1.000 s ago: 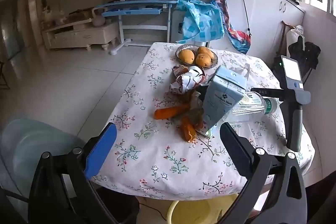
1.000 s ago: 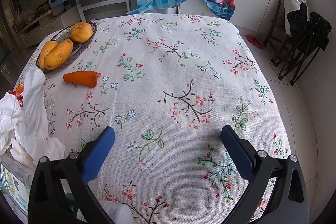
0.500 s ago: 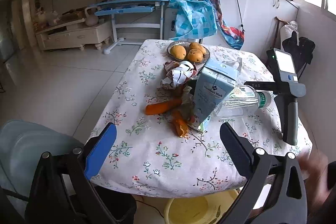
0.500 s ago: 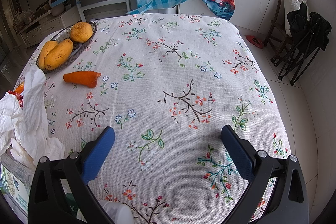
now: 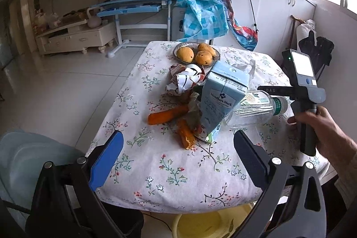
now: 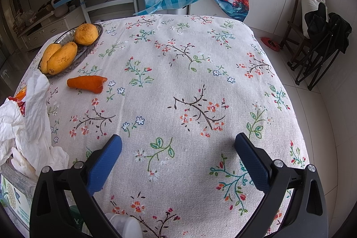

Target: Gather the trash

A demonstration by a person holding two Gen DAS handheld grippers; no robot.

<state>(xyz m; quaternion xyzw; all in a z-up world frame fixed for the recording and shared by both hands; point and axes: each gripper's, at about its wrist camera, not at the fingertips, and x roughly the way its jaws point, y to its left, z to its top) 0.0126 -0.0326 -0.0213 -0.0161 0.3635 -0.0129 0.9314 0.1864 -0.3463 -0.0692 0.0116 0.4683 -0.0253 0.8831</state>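
Note:
A heap of trash lies mid-table in the left wrist view: a pale blue milk carton, a clear plastic bottle on its side, two orange peels and a crumpled wrapper. My left gripper hangs open over the table's near edge, short of the heap. In the right wrist view, one orange peel lies by crumpled white tissue. My right gripper stands open over bare cloth with nothing between its fingers. A hand holds its handle.
A metal dish of mangoes sits at the table's far side, also visible as the dish. A yellow bin stands under the near table edge. A grey chair back is at the left. Folding chairs stand at the right.
My left gripper has drawn back and up from the table, so the heap looks farther off. A hand now shows on the right gripper's handle. The right view is unchanged.

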